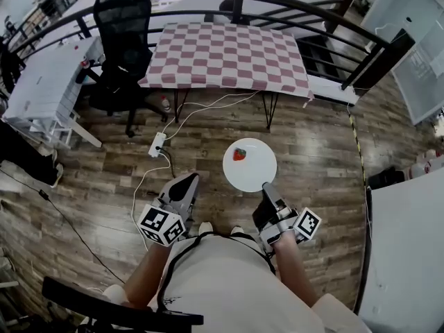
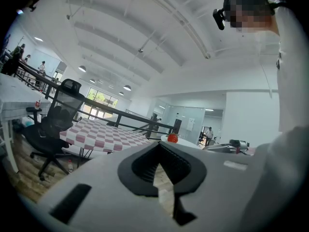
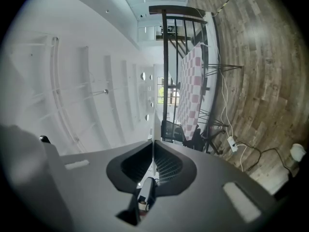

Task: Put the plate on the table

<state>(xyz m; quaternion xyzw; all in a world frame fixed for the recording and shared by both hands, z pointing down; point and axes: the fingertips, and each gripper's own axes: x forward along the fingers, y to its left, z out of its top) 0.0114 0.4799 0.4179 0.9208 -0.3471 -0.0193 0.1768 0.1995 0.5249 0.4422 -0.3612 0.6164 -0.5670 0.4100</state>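
While the right gripper (image 1: 266, 186) grips the plate (image 1: 255, 171), a chair (image 1: 123, 26) flanks the table (image 1: 229, 54).

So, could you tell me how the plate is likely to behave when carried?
Probably stiff: the plate sits flat though the right tongs pinch only its rim. Likely smooth, so it could swivel. If tilted, the strawberry may roll off.

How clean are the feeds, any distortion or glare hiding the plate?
Head view: fisheye bows the checkered table, yet the plate is sharp, evenly lit. Right gripper view: rolled sideways, plate only a thin edge-on line between the jaws. Left gripper view: dark vignetted corners, bright ceiling.
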